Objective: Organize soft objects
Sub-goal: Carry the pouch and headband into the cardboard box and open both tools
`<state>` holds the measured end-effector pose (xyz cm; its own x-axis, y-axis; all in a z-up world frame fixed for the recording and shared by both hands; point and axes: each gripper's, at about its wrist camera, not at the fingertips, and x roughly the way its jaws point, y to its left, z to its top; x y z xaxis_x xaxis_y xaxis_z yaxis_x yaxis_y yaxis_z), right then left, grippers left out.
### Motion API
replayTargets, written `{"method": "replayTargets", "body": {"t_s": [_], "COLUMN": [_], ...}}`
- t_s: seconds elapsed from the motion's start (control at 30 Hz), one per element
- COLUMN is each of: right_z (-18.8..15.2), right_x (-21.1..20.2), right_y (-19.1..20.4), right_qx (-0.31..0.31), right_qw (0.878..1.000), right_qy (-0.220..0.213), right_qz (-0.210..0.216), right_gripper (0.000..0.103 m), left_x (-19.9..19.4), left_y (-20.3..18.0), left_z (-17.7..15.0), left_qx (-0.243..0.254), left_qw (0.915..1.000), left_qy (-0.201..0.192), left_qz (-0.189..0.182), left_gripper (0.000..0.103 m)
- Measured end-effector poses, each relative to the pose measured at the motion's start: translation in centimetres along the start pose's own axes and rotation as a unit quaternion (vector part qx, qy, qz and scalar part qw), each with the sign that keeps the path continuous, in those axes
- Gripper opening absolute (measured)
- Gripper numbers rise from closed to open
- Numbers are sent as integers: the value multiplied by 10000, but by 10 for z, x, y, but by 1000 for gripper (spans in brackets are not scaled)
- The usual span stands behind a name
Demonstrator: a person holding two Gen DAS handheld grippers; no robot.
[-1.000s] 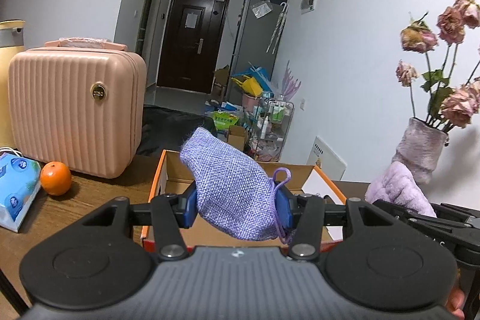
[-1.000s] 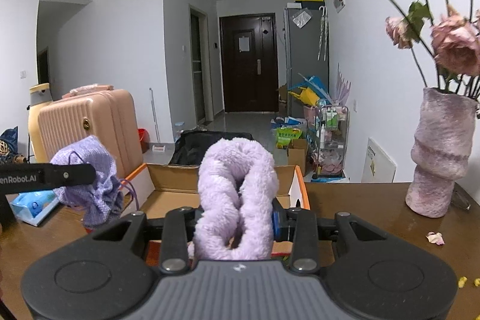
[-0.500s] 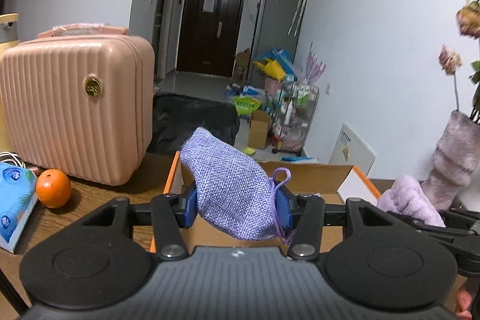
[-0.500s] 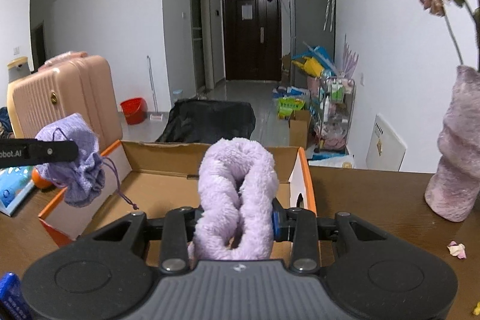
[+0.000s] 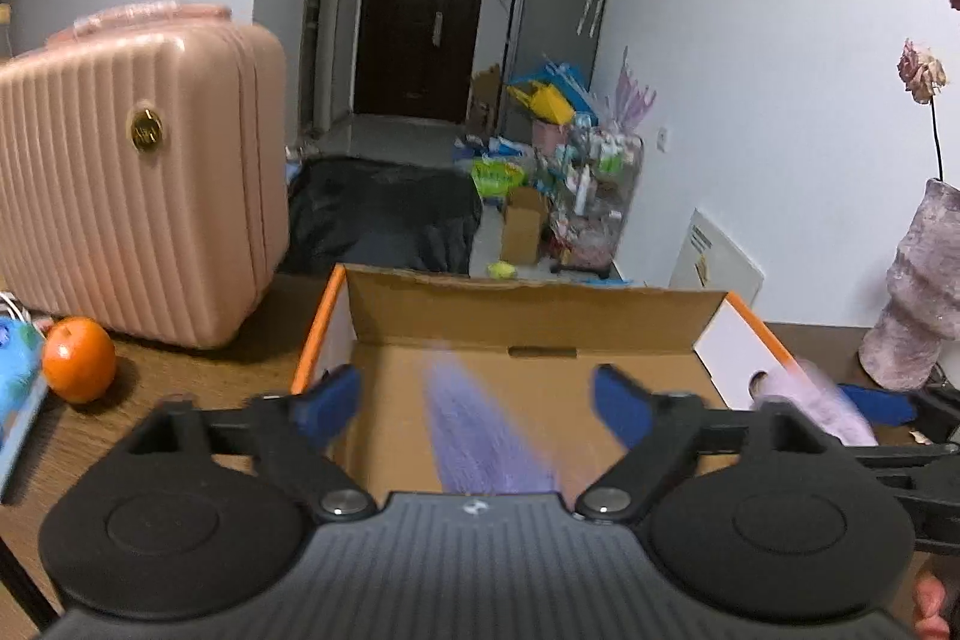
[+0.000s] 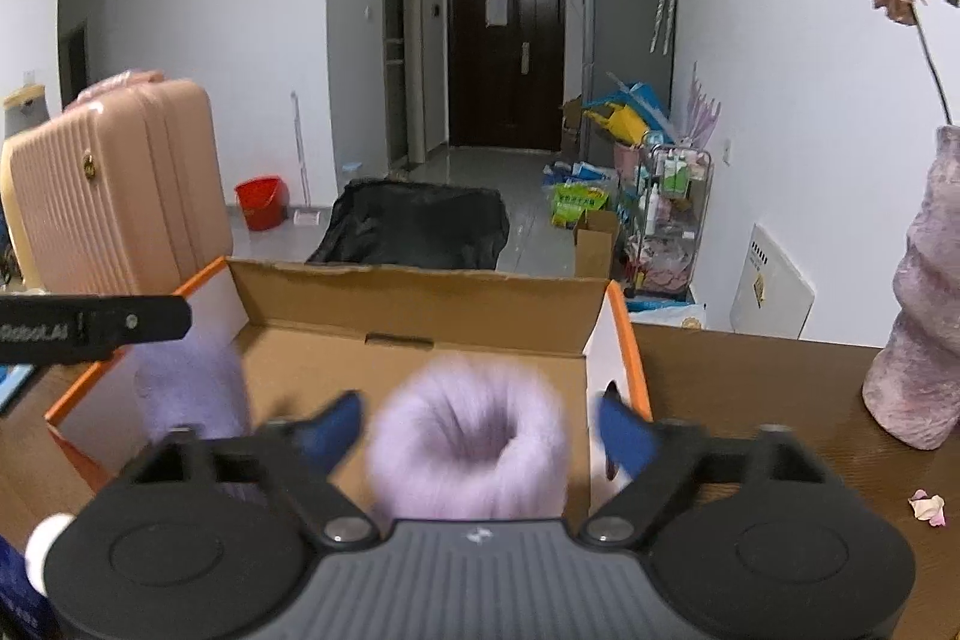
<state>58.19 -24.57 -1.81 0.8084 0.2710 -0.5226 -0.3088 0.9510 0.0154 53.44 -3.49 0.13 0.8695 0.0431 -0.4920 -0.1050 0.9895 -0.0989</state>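
An open cardboard box [image 5: 528,304] [image 6: 420,292] with orange edges lies on the wooden table in front of both grippers. My left gripper [image 5: 474,406] is opening, its blue pads spread wide; a purple woven pouch [image 5: 480,436] shows as a blur dropping between them into the box, free of the pads. My right gripper [image 6: 480,424] is opening too, and a fluffy lilac ring-shaped scrunchie [image 6: 474,442] falls, blurred, between its parted pads. The pouch [image 6: 192,394] also appears blurred at the left in the right wrist view, and the scrunchie [image 5: 810,400] at the right in the left wrist view.
A pink ribbed suitcase [image 5: 132,172] stands on the table left of the box, with an orange [image 5: 78,358] and a blue tissue pack [image 5: 15,370] beside it. A mauve vase [image 6: 924,340] with dried roses stands at the right. Petals [image 6: 927,505] lie near it.
Both grippers moved forward and down over the box, then their jaws sprang apart. The pouch and the scrunchie, gripped before, have slipped free and are dropping.
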Motion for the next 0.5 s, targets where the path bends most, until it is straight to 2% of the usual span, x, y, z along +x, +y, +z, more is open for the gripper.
{"method": "replayTargets", "body": {"t_s": [0.07,0.23,0.5], "right_z": [0,0,-6], "right_x": [-2,-4,-17], "right_y": [-2,-7,-8], "right_qx": [42,115,104], "right_qw": [9999,9998,9996], "right_qy": [-79,-101,-178], "right_qz": [-59,-111,-190], "right_gripper": [101,102,102], "left_x": [-5,-6,-18], "left_y": [-1,3,-3], "left_z": [0,1,1], "left_qx": [-9,-138,-41], "left_qw": [9999,9999,9998], "left_qy": [-126,-75,-205], "left_qz": [104,13,50], "left_gripper": [103,103,103]}}
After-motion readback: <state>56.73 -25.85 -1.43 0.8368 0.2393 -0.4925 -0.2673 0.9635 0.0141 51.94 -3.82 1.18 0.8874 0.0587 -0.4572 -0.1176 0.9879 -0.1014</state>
